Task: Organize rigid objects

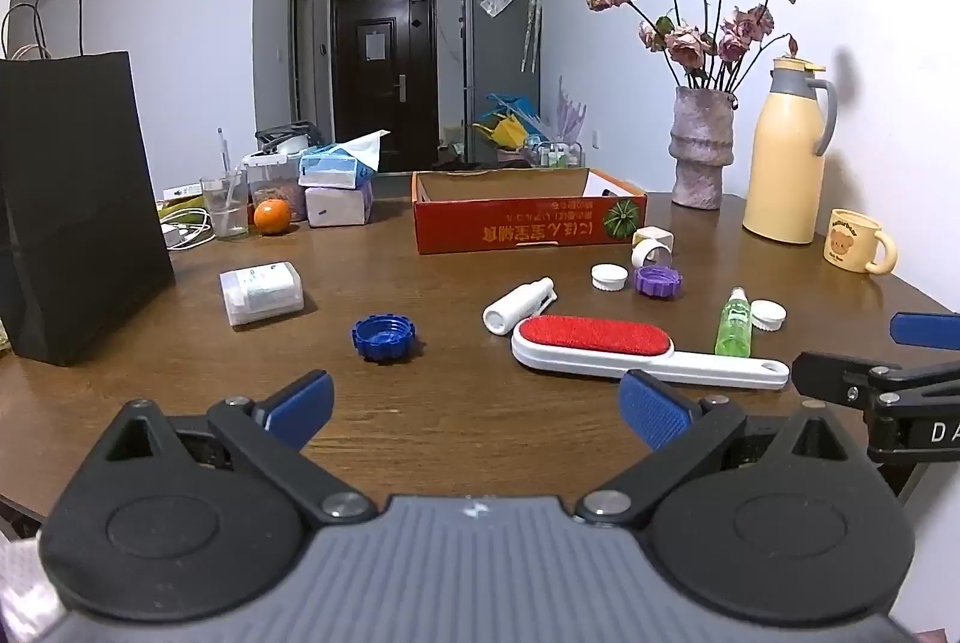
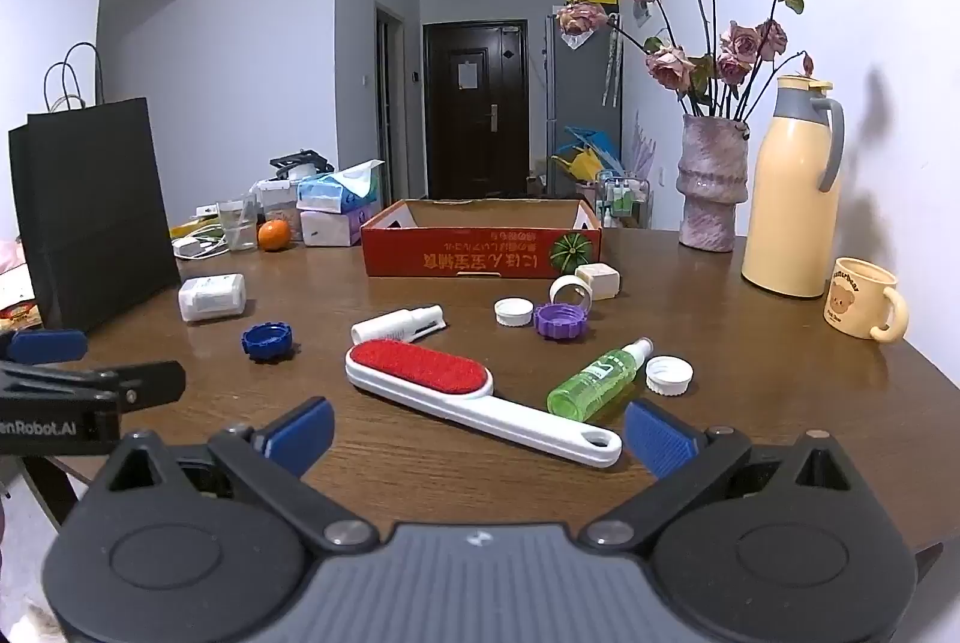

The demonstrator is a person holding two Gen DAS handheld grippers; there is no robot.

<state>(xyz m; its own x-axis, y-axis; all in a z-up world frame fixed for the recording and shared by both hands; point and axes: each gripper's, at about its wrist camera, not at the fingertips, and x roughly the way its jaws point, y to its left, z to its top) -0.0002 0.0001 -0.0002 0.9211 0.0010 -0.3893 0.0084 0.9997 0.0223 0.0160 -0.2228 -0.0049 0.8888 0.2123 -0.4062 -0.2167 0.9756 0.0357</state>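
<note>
A: Status of box and brush?
B: Red cardboard box (image 2: 480, 247) sits far centre; lint brush (image 2: 474, 400) lies near it, toward the grippers.
A: Tongs?
B: Left gripper (image 1: 477, 412) and right gripper (image 2: 477, 436): jaws wide, nothing held.

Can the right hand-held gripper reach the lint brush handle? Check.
Probably yes: the right hand-held gripper is open, and the lint brush handle lies just ahead on bare table, unobstructed.
</note>
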